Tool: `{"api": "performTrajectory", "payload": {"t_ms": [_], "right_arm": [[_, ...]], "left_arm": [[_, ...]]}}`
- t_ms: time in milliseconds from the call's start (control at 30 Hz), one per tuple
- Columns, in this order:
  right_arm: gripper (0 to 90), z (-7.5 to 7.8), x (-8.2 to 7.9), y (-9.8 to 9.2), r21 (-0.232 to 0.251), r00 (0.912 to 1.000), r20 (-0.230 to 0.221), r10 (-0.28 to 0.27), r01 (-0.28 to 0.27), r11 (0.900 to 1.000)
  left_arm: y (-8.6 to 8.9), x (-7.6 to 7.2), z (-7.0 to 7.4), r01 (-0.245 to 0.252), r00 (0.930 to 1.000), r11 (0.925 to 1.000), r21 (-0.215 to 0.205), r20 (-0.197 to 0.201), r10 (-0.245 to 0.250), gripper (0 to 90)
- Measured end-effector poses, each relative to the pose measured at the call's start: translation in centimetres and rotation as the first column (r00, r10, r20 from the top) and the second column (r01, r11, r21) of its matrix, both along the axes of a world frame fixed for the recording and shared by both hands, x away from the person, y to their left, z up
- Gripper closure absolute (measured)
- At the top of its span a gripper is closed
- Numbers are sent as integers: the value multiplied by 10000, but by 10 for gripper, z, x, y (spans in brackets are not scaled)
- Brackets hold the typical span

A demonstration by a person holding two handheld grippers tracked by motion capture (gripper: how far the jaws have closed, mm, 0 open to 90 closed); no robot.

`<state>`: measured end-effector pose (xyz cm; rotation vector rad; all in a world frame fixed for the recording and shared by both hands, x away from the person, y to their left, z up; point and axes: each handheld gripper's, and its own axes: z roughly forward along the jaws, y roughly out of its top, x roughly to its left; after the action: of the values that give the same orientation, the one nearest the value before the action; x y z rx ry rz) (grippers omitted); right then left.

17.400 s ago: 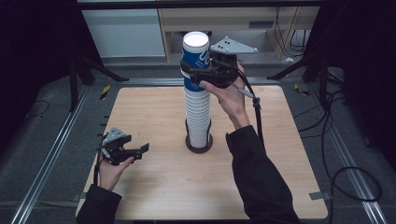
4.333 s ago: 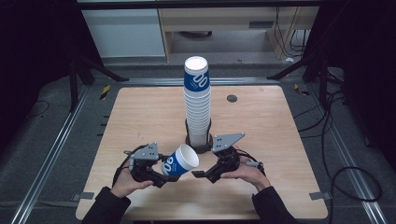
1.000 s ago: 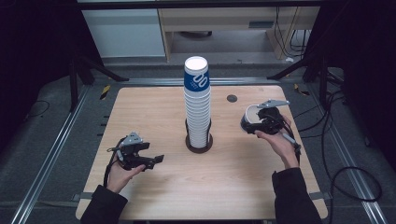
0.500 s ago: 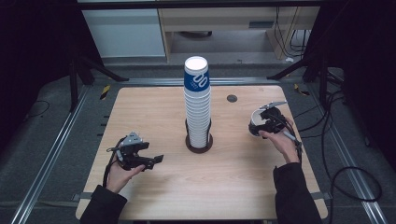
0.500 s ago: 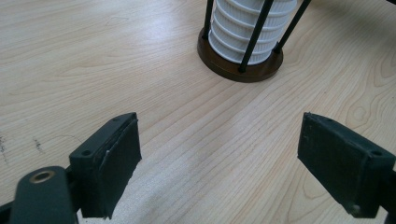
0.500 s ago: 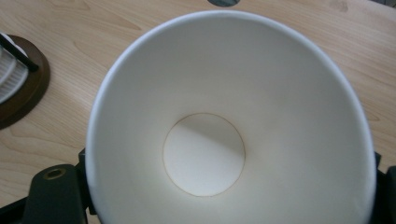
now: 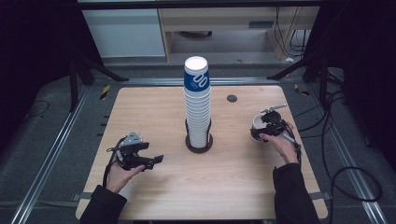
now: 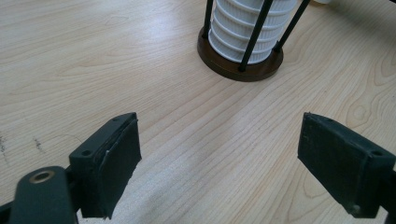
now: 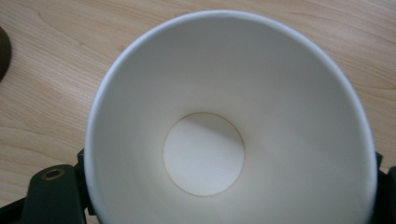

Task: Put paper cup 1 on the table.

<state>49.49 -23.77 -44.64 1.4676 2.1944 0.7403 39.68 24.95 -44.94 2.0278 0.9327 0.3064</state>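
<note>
Since a second ago, the right gripper [image 7: 262,129] has sunk toward the table's [image 7: 243,186] right edge, fingers just easing apart yet clasping an upright paper cup [image 9: 233,126]. The left gripper [image 7: 152,161], fingers spread empty, stayed near the left edge.

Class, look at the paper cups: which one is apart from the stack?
The single cup between the right gripper jaws at the table's right side; the others sit nested in the central stack.
</note>
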Motion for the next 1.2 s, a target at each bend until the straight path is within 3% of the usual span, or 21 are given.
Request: {"api": "performTrajectory", "payload": {"t_ms": [267, 633, 1100, 1200], "right_arm": [[168, -6, 3, 3, -253, 9996, -280, 3, -10, 9997], [93, -4, 1, 4, -284, 9997, -201, 139, -144, 9995], [39, 3, -24, 0, -288, 9996, -209, 177, -183, 9994], [48, 7, -32, 0, -133, 9996, 40, 269, -268, 9996]], "left_arm": [[-1, 0, 0, 35, 10000, 10000, 36, -17, -35, 126], [0, 0, 0, 55, 10000, 10000, 17, -31, -55, 124], [-1, 0, 0, 50, 10000, 10000, 16, -22, -49, 120], [-1, 0, 0, 59, 10000, 10000, 10, -16, -59, 120]]}}
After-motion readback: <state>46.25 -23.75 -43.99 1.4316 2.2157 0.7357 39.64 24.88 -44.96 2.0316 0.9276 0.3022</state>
